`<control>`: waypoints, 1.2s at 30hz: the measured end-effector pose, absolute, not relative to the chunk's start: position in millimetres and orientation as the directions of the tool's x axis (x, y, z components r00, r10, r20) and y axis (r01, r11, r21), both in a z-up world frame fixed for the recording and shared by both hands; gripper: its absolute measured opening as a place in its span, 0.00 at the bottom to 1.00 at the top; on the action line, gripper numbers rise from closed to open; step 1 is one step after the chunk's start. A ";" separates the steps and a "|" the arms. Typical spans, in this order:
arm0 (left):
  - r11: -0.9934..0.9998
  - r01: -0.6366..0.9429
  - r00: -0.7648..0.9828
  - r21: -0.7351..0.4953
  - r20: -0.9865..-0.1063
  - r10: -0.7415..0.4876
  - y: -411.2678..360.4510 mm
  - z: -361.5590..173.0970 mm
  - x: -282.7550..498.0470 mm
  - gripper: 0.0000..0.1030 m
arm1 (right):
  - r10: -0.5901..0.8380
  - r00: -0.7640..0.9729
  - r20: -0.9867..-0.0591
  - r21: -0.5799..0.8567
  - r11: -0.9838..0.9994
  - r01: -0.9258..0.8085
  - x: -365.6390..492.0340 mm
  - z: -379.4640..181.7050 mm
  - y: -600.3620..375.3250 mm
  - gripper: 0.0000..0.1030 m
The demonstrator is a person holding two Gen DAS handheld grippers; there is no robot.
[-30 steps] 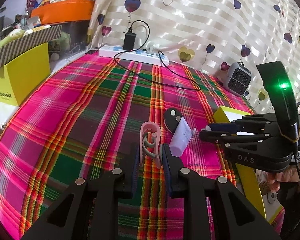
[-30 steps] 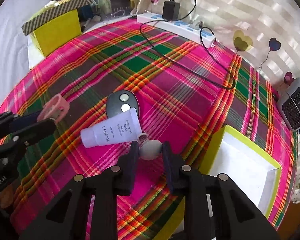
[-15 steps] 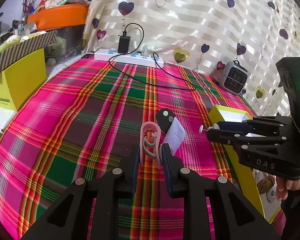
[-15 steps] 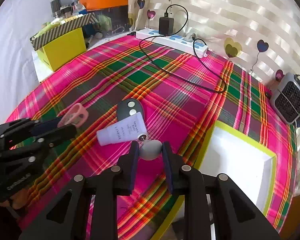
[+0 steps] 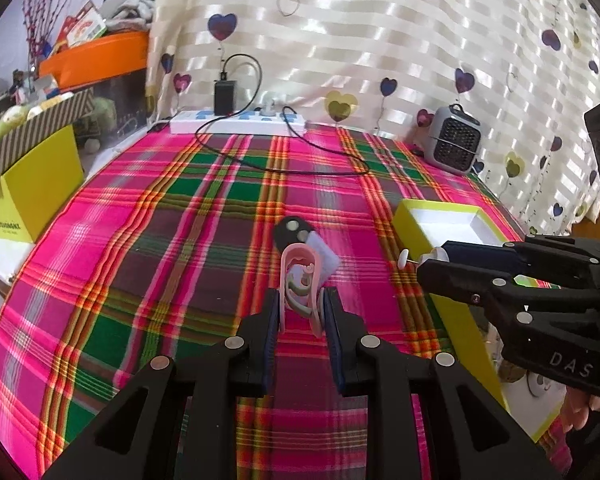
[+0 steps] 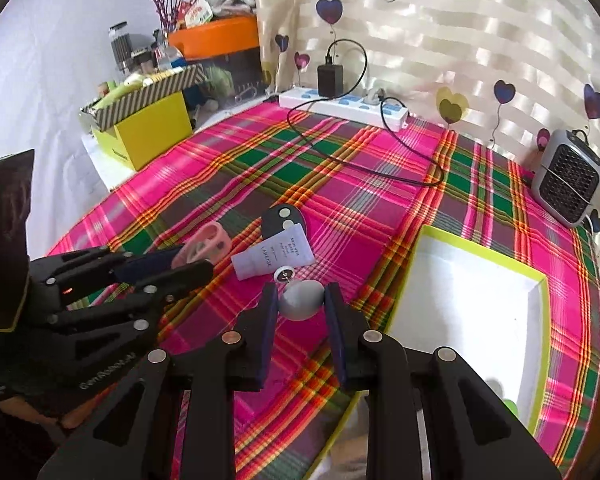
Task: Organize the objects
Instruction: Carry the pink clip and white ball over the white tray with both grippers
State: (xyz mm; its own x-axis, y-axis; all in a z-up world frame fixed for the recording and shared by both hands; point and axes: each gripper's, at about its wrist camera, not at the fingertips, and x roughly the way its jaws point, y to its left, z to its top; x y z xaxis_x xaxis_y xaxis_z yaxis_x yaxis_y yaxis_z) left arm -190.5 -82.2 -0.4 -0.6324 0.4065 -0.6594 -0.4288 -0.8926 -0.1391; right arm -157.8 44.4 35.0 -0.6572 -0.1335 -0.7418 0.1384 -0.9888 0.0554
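My left gripper (image 5: 302, 298) is shut on a pink loop-shaped clip (image 5: 298, 247), held upright above the plaid cloth. My right gripper (image 6: 300, 294) is shut on a small grey egg-shaped piece (image 6: 300, 302) with a metal pin and disc at its tip. On the cloth between them lie a black key fob (image 6: 282, 218) and a lavender tube (image 6: 274, 258). A white tray with a yellow-green rim (image 6: 484, 251) sits just right of the right gripper. The right gripper (image 5: 422, 266) also shows in the left wrist view, beside that tray (image 5: 410, 228).
At the back, by the heart-print curtain, lie a white power strip (image 5: 236, 123) with a black charger and a looping cable (image 5: 284, 170). A small grey heater (image 5: 454, 144) stands back right. Yellow and striped boxes (image 5: 32, 184) and an orange bin (image 5: 96, 60) crowd the left edge.
Both grippers have risen from the cloth with their objects. The right one has pulled away from the tube toward the tray; the fob and tube have not moved.
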 end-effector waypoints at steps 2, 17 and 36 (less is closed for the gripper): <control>-0.890 -0.437 -0.635 -0.131 -0.656 0.408 -76.0 2.7 -185.9 0.20 | -0.135 -0.668 -0.732 0.063 -0.989 0.130 -151.2 37.2 49.0 0.24; -0.843 -0.530 -0.617 -0.091 -0.642 0.456 -21.7 16.6 -154.5 0.20 | -0.125 -0.724 -0.679 0.122 -0.991 0.057 -106.3 43.9 94.6 0.24; -0.782 -0.617 -0.565 -0.090 -0.641 0.519 27.8 21.9 -137.5 0.20 | -0.085 -0.777 -0.623 0.188 -0.981 -0.044 -73.4 44.9 149.5 0.24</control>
